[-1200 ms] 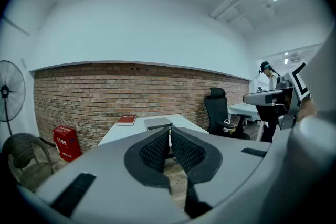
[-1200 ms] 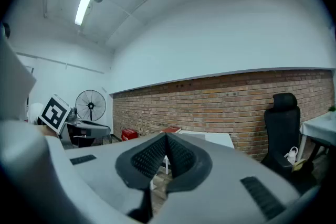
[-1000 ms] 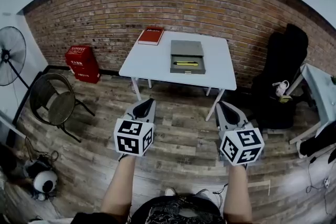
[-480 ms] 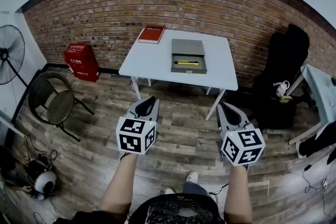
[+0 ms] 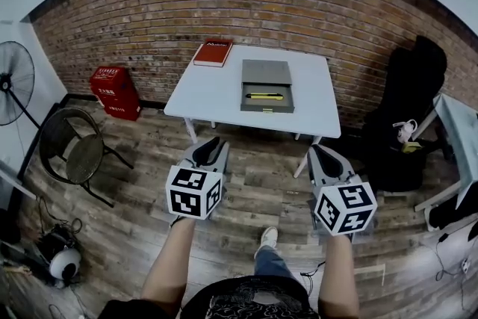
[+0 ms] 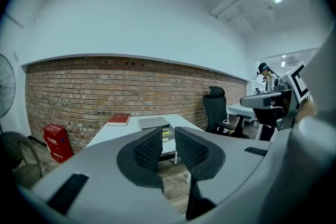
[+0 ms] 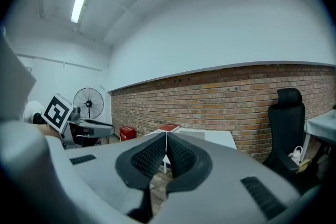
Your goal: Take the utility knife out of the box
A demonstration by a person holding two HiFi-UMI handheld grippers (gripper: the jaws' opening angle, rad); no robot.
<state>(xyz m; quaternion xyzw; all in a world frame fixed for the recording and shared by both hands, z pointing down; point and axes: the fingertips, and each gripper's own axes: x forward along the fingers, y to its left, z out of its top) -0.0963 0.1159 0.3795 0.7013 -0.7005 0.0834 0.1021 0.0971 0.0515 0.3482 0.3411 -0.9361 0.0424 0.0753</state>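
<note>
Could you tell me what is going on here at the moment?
A person stands short of the white table, a gripper in each hand. The left gripper has just been opening its jaws, nothing between them; the right gripper is shut and empty. The yellow utility knife lies untouched in the open grey box on the table.

Rough brick wall [image 5: 246, 4], wood-plank floor [image 5: 254, 187] — smooth table [image 5: 209, 90], matt box [image 5: 267, 72].

The left tongs [image 6: 169, 140] have just been opening their jaws, which now stand slightly apart with nothing between them. Ahead of them and the right tongs [image 5: 318, 151], the tabletop [image 5: 216, 90] with its box [image 5: 267, 72] looms nearer. Behind both, a shoe [image 5: 267, 238] steps forward.
</note>
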